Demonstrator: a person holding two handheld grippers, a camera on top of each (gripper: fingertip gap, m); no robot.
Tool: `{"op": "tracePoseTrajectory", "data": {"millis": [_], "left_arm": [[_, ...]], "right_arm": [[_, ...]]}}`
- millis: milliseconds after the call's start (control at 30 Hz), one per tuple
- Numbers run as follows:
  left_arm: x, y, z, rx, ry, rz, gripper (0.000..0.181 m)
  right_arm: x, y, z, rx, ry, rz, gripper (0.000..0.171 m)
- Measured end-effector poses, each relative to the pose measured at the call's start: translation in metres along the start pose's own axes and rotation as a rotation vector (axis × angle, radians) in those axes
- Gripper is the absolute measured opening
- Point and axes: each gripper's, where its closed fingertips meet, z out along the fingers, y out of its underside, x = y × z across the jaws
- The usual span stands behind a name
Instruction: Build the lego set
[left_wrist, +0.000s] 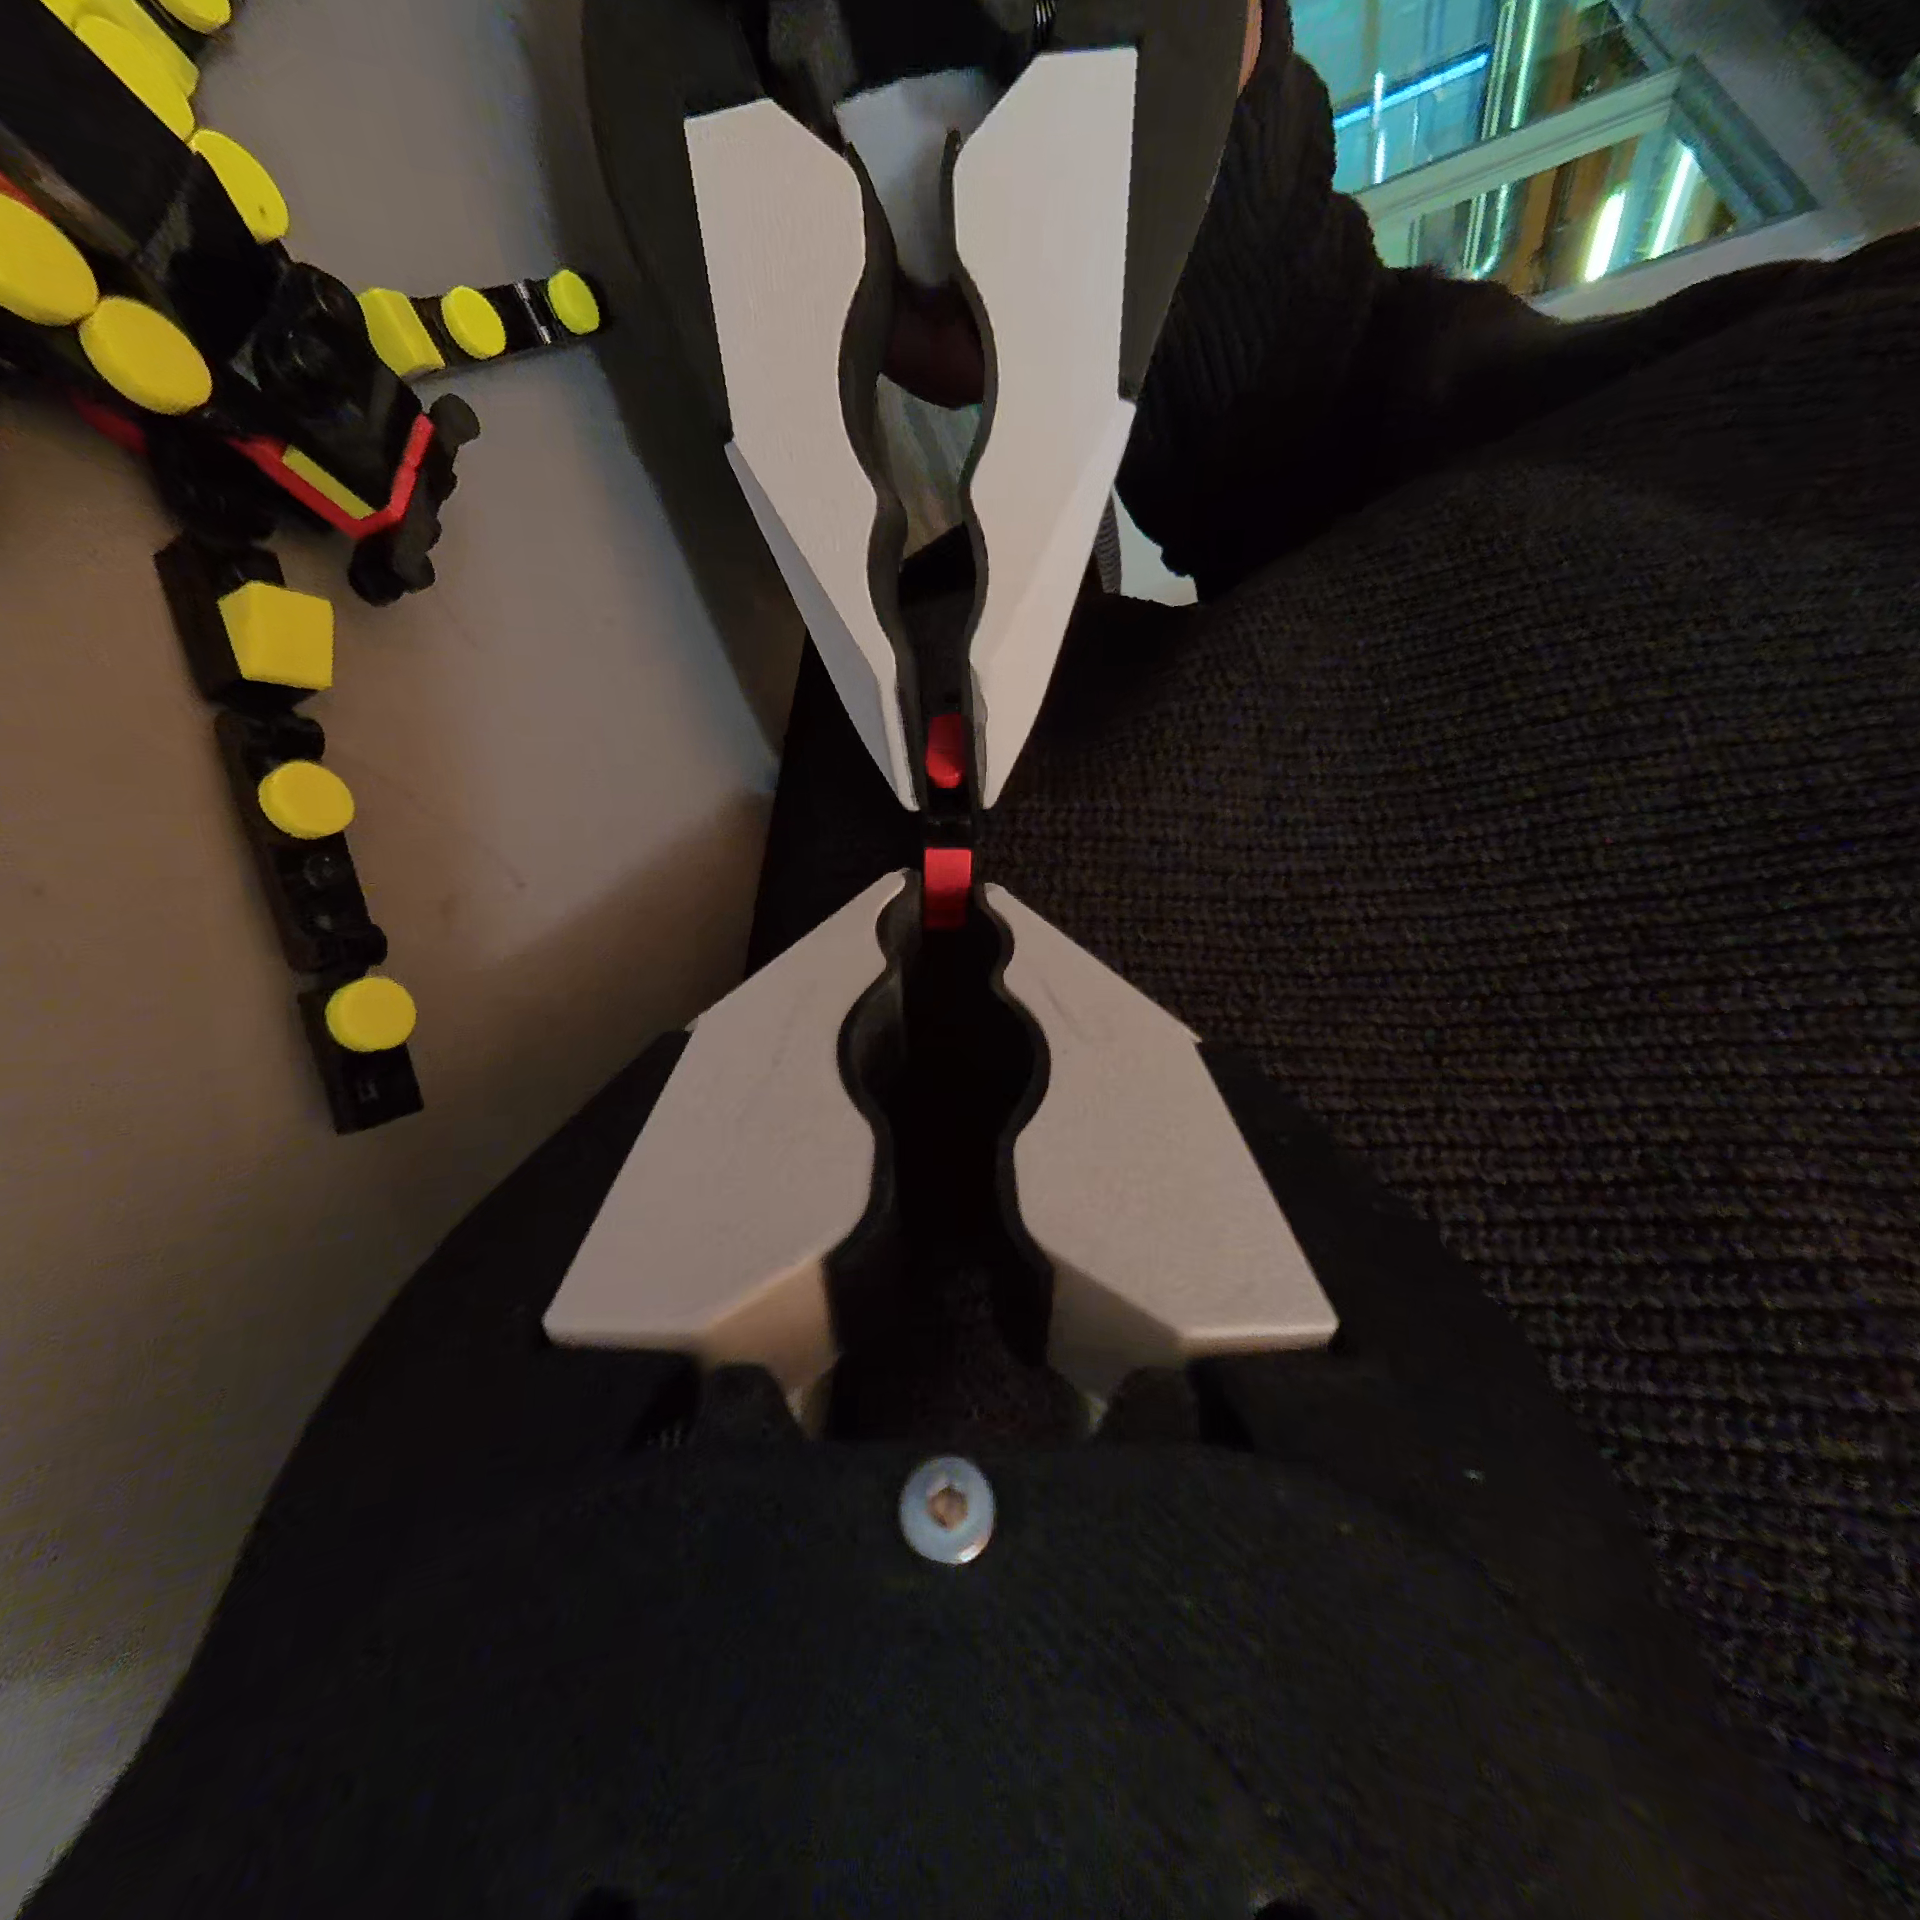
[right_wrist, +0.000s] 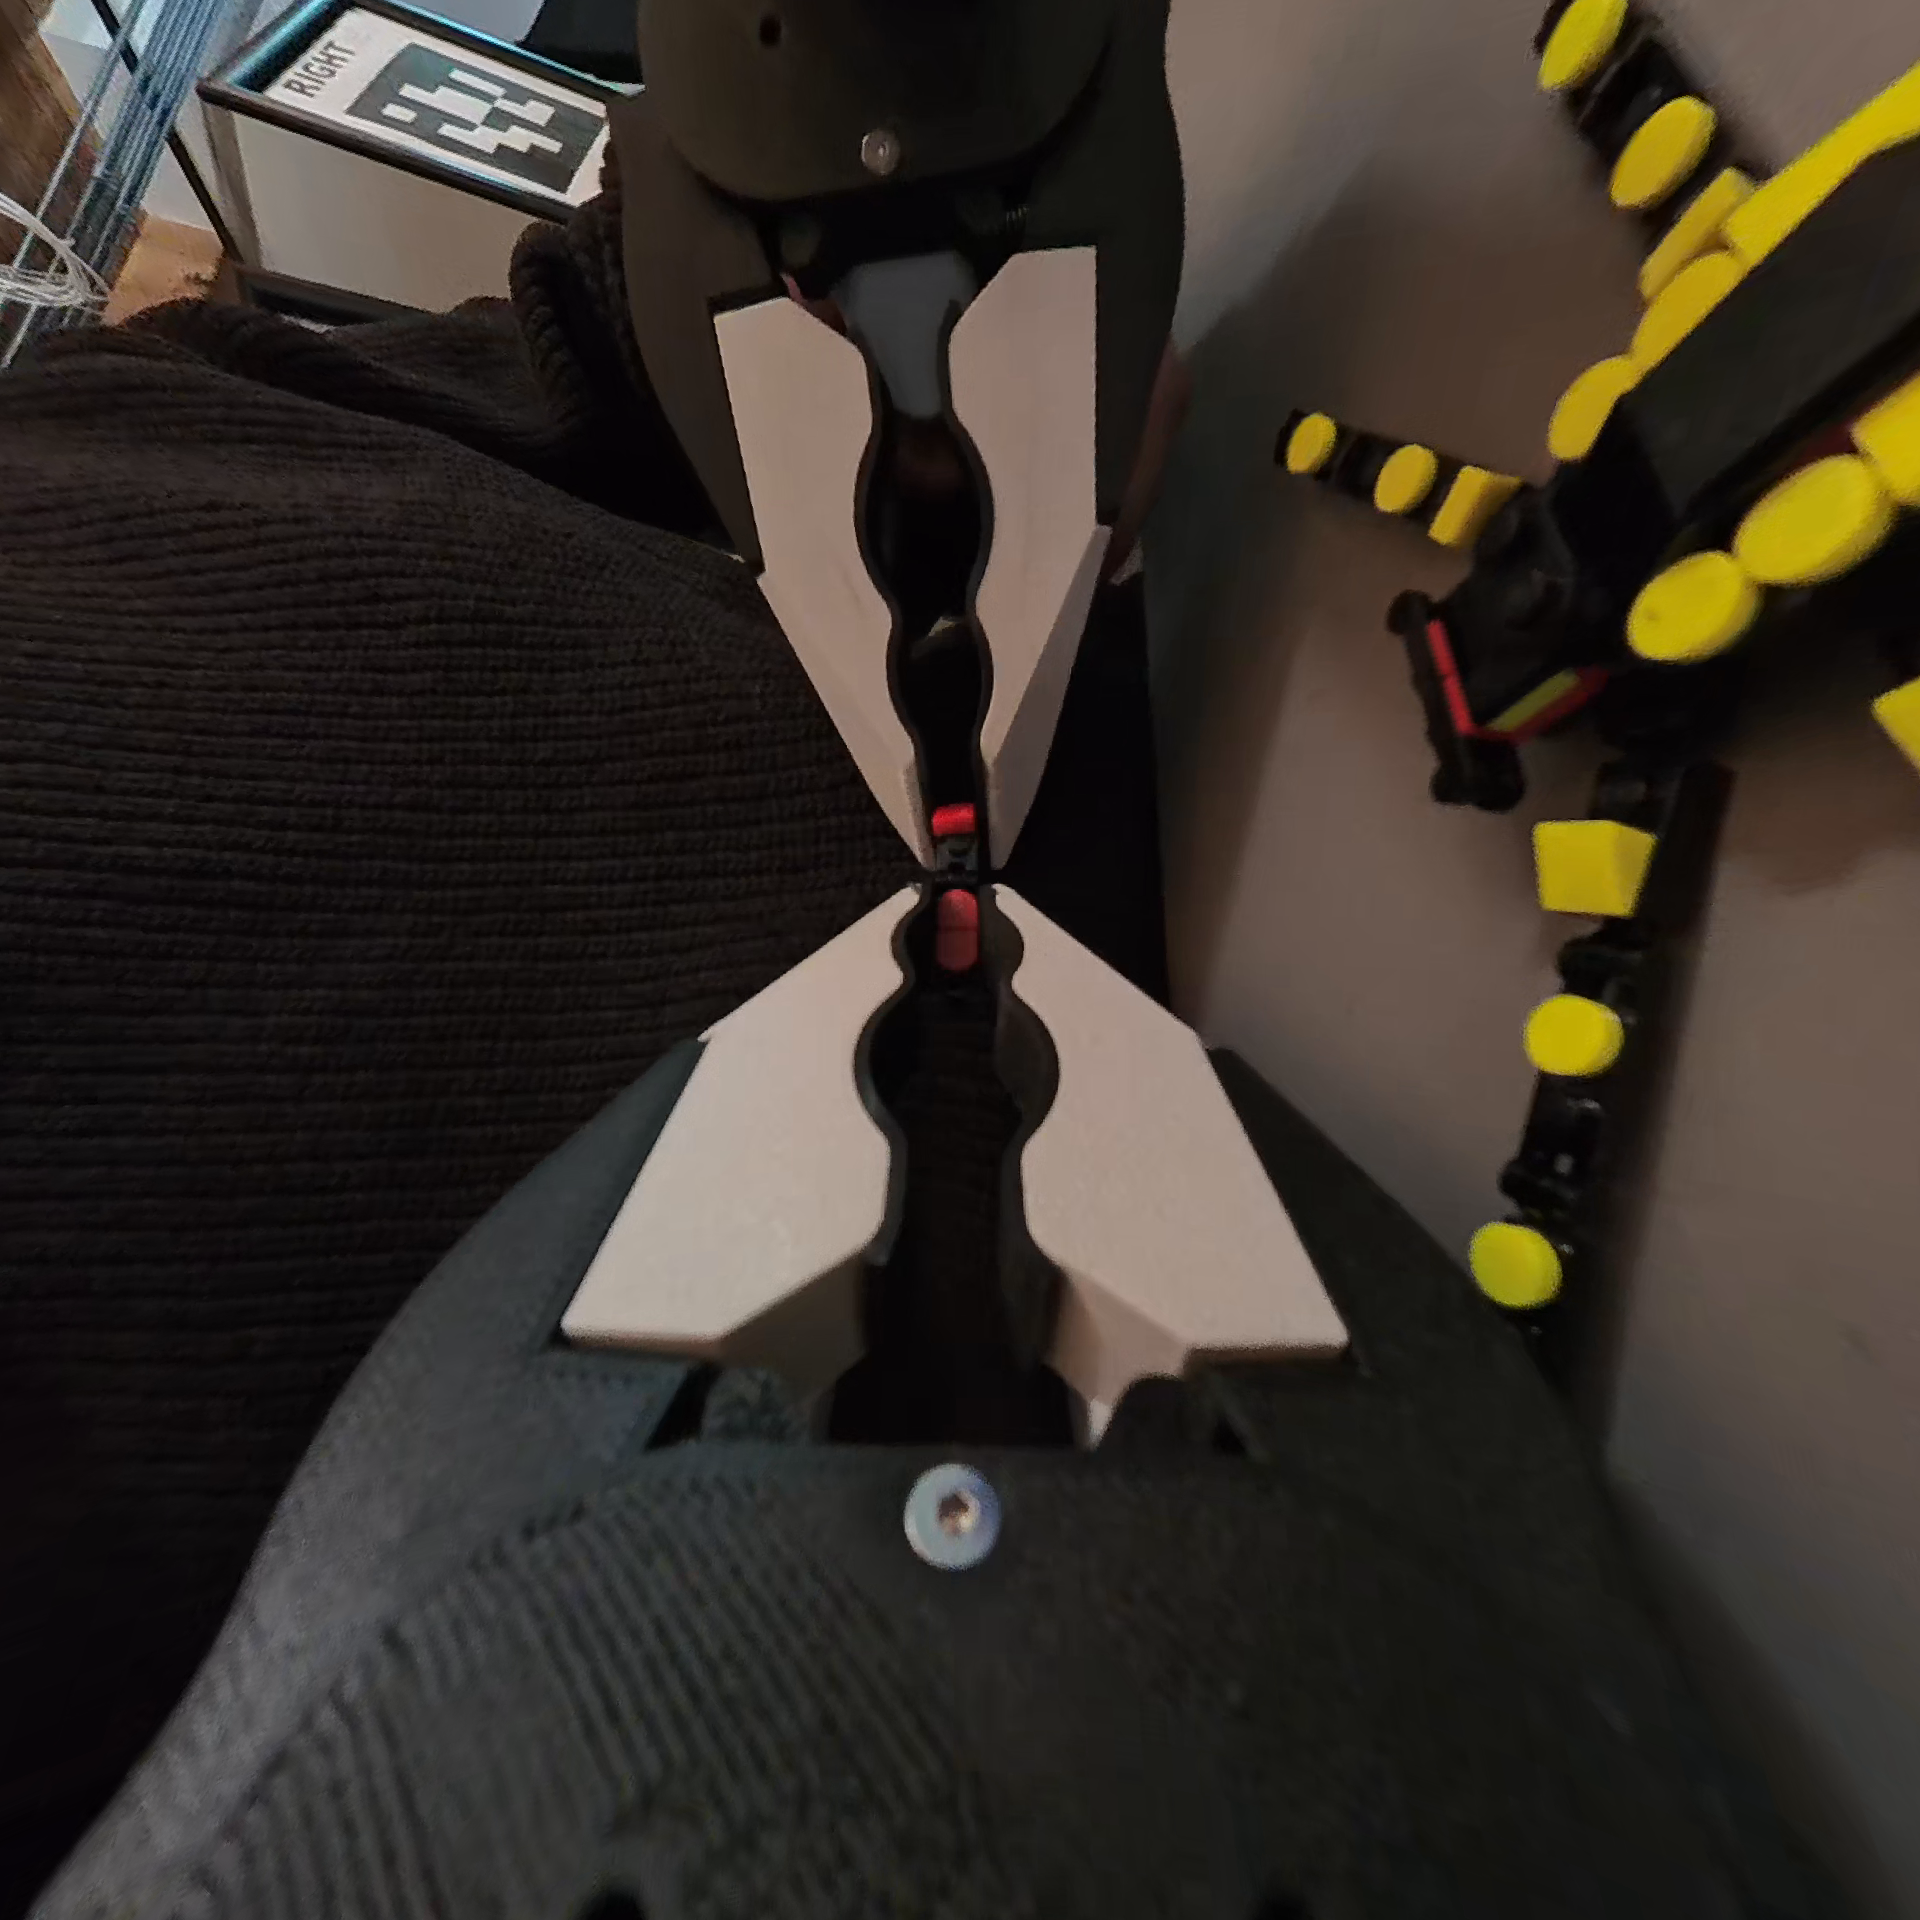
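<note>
My two grippers meet tip to tip above a person's lap. In the left wrist view my left gripper (left_wrist: 948, 885) is shut on a small red-and-black lego piece (left_wrist: 945, 896). Facing it, my right gripper (left_wrist: 948, 802) is shut on another small red piece (left_wrist: 943, 750). A black part (left_wrist: 948, 831) bridges the two tips; I cannot tell if the pieces are joined. In the right wrist view my right gripper (right_wrist: 956, 891) grips its red piece (right_wrist: 956, 930), and the left gripper (right_wrist: 958, 854) grips the other red piece (right_wrist: 953, 821).
A black lego model with yellow round tiles and a red trim (left_wrist: 260, 343) lies on the pale table (left_wrist: 125, 1299), with black-and-yellow limbs stretched out; it also shows in the right wrist view (right_wrist: 1683, 540). A person's dark knitted garment (left_wrist: 1507, 935) fills the other side. A glass-topped table (right_wrist: 343, 156) stands behind. My left and right fingertips are right by each other.
</note>
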Motion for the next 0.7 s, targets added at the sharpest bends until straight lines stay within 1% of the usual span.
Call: {"op": "tracePoseTrajectory", "data": {"millis": [133,200,267,333,400,467,567,633,700], "left_arm": [[-0.009,-0.007,0.0,0.024,-0.074,0.05,0.005],[-0.02,-0.01,-0.004,0.033,-0.165,0.097,0.005],[-0.033,-0.01,-0.01,0.011,-0.285,0.164,0.005],[-0.043,-0.008,-0.015,-0.023,-0.397,0.234,0.005],[-0.049,-0.006,-0.018,-0.052,-0.484,0.294,0.005],[-0.052,-0.005,-0.017,-0.079,-0.525,0.32,0.005],[-0.054,-0.005,-0.013,-0.096,-0.538,0.331,0.005],[-0.054,-0.006,-0.011,-0.091,-0.541,0.334,0.005],[-0.054,-0.007,-0.011,-0.083,-0.546,0.339,0.005]], "right_arm": [[0.009,-0.003,-0.005,0.023,0.057,-0.02,0.006],[0.02,-0.006,-0.009,0.027,0.149,-0.073,0.006],[0.031,-0.008,-0.015,0.019,0.286,-0.199,0.006],[0.04,-0.013,-0.021,0.003,0.453,-0.39,0.006],[0.041,-0.015,-0.023,-0.024,0.574,-0.577,0.006],[0.041,-0.017,-0.022,-0.042,0.657,-0.71,0.006],[0.047,-0.019,-0.024,-0.072,0.756,-0.841,0.006],[0.052,-0.019,-0.027,-0.104,0.809,-0.884,0.006],[0.055,-0.017,-0.026,-0.118,0.82,-0.886,0.007]]}}
